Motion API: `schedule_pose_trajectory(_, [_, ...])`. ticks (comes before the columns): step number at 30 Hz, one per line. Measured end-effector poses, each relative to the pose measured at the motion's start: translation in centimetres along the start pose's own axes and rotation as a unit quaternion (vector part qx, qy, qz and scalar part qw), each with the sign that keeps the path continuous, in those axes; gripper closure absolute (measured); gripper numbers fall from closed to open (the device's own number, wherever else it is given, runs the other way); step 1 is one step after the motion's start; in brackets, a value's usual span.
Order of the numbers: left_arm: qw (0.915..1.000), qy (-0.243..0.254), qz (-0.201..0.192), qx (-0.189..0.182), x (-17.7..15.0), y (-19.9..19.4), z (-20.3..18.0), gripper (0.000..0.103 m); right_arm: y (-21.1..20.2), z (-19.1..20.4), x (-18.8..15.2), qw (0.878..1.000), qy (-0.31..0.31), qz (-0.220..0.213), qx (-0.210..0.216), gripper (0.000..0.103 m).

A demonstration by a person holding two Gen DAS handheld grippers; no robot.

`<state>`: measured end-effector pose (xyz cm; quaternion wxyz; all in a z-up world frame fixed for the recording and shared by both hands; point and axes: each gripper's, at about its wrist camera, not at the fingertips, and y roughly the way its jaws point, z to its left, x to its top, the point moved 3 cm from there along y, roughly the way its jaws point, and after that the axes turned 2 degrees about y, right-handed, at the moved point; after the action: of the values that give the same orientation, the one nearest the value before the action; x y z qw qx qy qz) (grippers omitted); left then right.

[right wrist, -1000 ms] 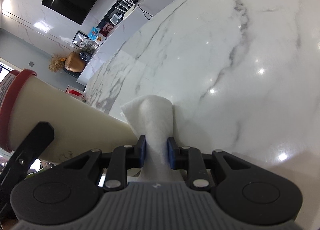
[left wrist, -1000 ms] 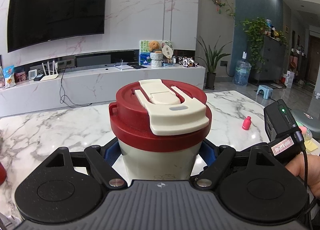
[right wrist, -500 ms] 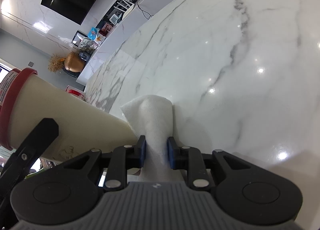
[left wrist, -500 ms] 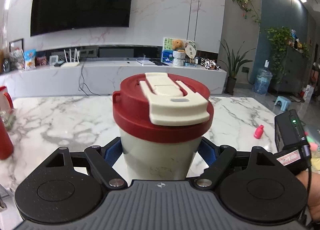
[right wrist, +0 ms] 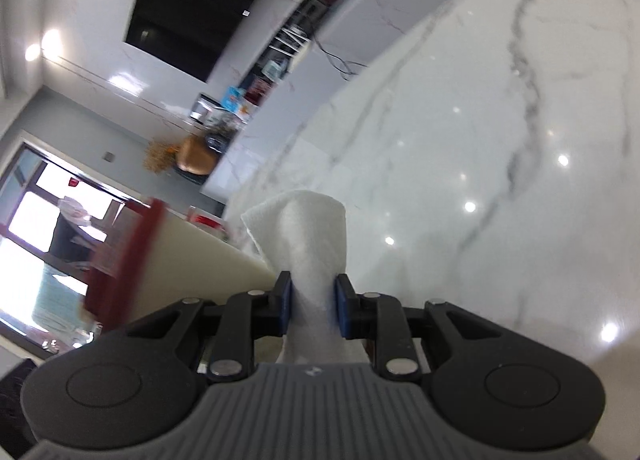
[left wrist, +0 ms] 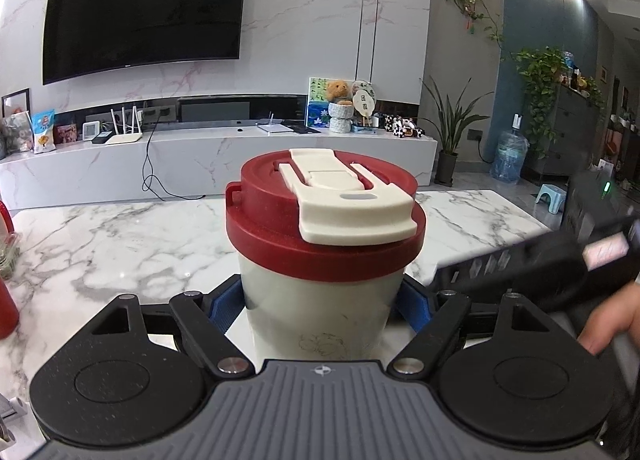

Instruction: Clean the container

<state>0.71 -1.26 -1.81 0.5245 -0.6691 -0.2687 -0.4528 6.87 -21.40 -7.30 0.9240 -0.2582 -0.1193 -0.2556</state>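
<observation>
Since the picture a second back, the right tool [right wrist: 310,302] has swung: its view has tilted and blurred, and in the left wrist view it now shows as a dark smear crossing beside the cup. The left tool [left wrist: 322,302] pinches the cream cup [left wrist: 320,308] round its lower body, holding it upright over the marble worktop [left wrist: 104,236], with the red lid [left wrist: 280,244] on and the cream flip clasp [left wrist: 344,207] shut. The right tool is pressed on a folded white cloth [right wrist: 308,236], just beside the cup's wall. Judging by this, wiping of the outside is under way; no dirt shows, so what remains cannot be told. A faint line drawing marks the cup; no writing is readable.
</observation>
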Motion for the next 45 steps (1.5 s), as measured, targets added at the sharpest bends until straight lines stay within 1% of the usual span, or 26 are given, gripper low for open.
schedule_pose_trajectory(3, [1.0000,0.005,-0.001,-0.006,0.0,0.0,-0.2,0.024,-0.7,0.9,0.7,1.000,-0.007,-0.011,0.022,0.078])
schedule_pose_trajectory(7, [0.9998,0.013,-0.005,-0.013,0.1,0.2,-0.3,0.024,-1.8,1.0,0.9,0.999,-0.004,-0.016,0.039,0.078])
schedule_pose_trajectory(12, [0.9995,0.022,-0.014,-0.020,0.2,0.7,-0.7,0.024,-2.9,0.8,0.9,0.999,0.003,-0.025,0.041,0.079])
schedule_pose_trajectory(19, [0.9983,0.036,-0.028,-0.037,1.6,1.6,-1.3,0.024,-5.4,0.1,1.2,0.998,0.016,-0.047,0.043,0.079])
schedule_pose_trajectory(23, [0.9970,0.047,-0.029,-0.055,2.0,2.5,-1.8,0.024,-6.5,-0.6,1.5,0.997,0.027,-0.059,0.037,0.079])
schedule_pose_trajectory(28, [0.9956,0.055,-0.021,-0.073,1.9,3.5,-2.3,0.024,-7.1,-1.8,1.8,0.997,0.038,-0.063,0.026,0.079])
schedule_pose_trajectory(35, [0.9938,0.066,-0.009,-0.089,1.6,4.1,-2.4,0.024,-6.3,-3.1,1.9,0.997,0.052,-0.053,0.007,0.079])
schedule_pose_trajectory(39, [0.9938,0.059,-0.005,-0.094,1.6,4.2,-2.0,0.024,-5.9,-3.9,1.5,0.997,0.059,-0.041,-0.003,0.079])
schedule_pose_trajectory(45, [0.9938,0.049,-0.002,-0.100,1.7,4.4,-1.5,0.024,-4.1,-5.6,0.4,0.996,0.077,-0.020,-0.039,0.079])
